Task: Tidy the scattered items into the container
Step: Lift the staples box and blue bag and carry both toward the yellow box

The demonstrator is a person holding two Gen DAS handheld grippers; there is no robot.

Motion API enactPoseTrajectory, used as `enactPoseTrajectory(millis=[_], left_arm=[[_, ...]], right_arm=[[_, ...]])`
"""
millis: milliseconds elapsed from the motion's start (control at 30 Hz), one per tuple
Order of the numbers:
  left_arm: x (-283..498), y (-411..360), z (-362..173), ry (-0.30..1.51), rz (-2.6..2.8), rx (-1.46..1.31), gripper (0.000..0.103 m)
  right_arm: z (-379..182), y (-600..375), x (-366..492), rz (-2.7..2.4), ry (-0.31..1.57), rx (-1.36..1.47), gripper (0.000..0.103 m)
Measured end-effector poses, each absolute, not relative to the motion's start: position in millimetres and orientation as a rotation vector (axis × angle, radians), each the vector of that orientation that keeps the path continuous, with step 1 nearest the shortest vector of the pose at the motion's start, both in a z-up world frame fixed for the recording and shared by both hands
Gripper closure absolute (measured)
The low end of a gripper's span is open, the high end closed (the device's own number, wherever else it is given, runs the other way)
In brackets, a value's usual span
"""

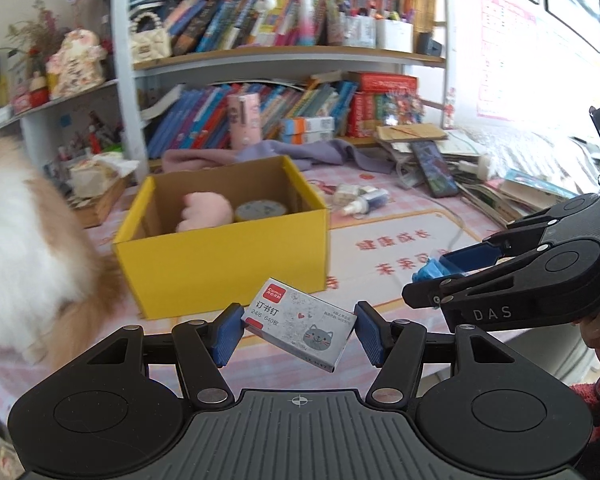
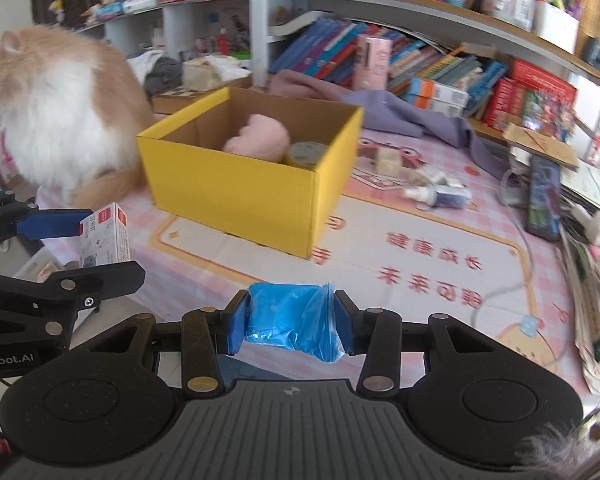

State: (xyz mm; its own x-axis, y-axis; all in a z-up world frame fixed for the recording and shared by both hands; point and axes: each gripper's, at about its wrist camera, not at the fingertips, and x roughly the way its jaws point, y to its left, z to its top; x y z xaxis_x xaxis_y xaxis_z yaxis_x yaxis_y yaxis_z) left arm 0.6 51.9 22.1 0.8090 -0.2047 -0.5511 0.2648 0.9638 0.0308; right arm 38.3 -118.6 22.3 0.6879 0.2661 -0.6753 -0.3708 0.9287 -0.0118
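L gripper [image 1: 298,330] clamped on a staple box [image 1: 300,322], grey w/ cat print, tilted, held off the mat. R gripper [image 2: 290,320] clamped on a blue plastic-bag roll [image 2: 290,320], crinkled, pads pressed on both sides. Both grippers side by side, near each other, in front of the yellow box [image 1: 224,256]. Yellow box sits on the pink check mat [image 2: 400,248], open top; inside: pink plush [image 2: 262,138] and a tape roll [image 2: 306,152], touching. Small bottles [image 2: 432,194] lie on the mat right of the box, apart from it. Orange/white cat [image 2: 60,116] just beside the box's left side. Purple cloth [image 2: 412,114] behind box. Farthest: bookshelf [image 1: 284,60], packed w/ books.
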Motion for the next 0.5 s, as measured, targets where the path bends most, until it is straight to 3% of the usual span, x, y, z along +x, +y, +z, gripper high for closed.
enactPoseTrajectory(millis=[500], left_arm=[[25.0, 83.2, 48.6, 0.503, -0.156, 0.072, 0.043]], right_arm=[[47.6, -89.1, 80.1, 0.443, 0.63, -0.175, 0.061]])
